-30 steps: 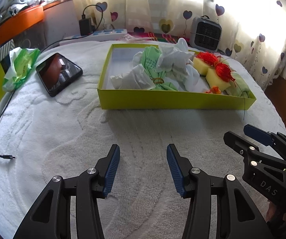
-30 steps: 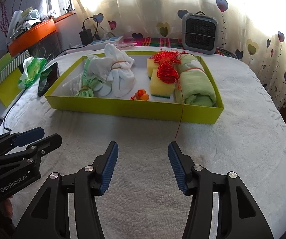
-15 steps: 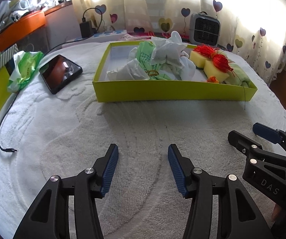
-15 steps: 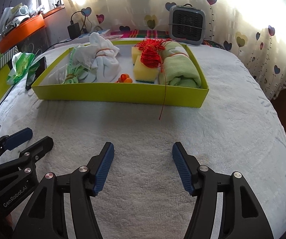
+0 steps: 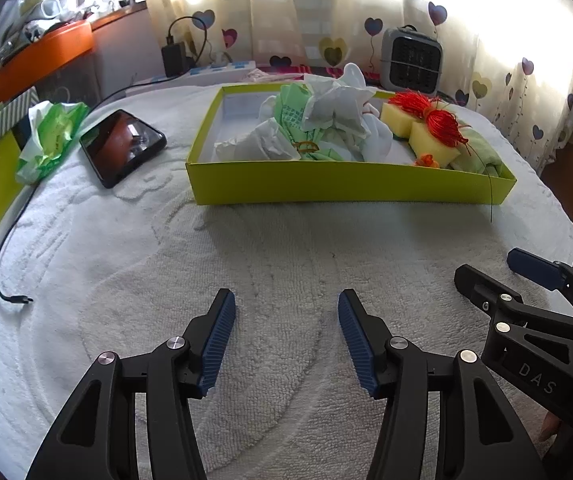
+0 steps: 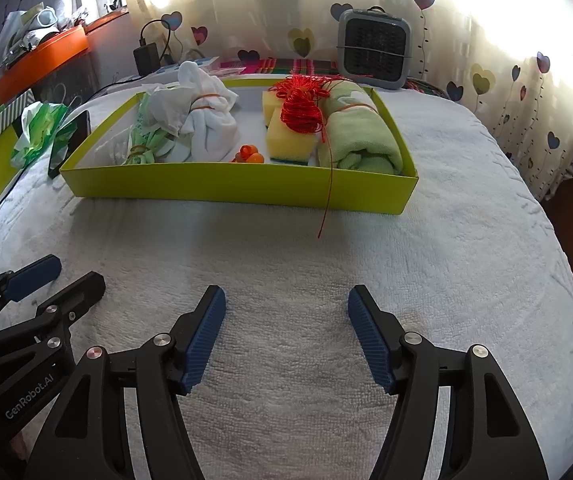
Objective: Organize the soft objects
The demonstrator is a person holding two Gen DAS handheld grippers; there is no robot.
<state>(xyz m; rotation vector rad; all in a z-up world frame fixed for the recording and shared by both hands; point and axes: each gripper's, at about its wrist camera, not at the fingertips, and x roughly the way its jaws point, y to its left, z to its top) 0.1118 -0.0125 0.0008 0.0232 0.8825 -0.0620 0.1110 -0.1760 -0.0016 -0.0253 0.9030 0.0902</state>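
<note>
White towelling covers the desk; left gripper (image 5: 286, 336) and right gripper (image 6: 286, 336) have just been opening, jaws wide and empty. Everything soft sits in the yellow box (image 6: 238, 188) at twelve o'clock; only the red string (image 6: 328, 196) needs tucking in.

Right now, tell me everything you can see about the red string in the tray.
The red string is thin, glossy cord gathered into a loose, tangled bundle. It lies on top of the yellow sponges in the lime-green tray, beside the rolled green towel. One loose strand runs from the bundle over the tray's front wall and trails onto the white towel-like cover. Neither gripper touches it.
</note>
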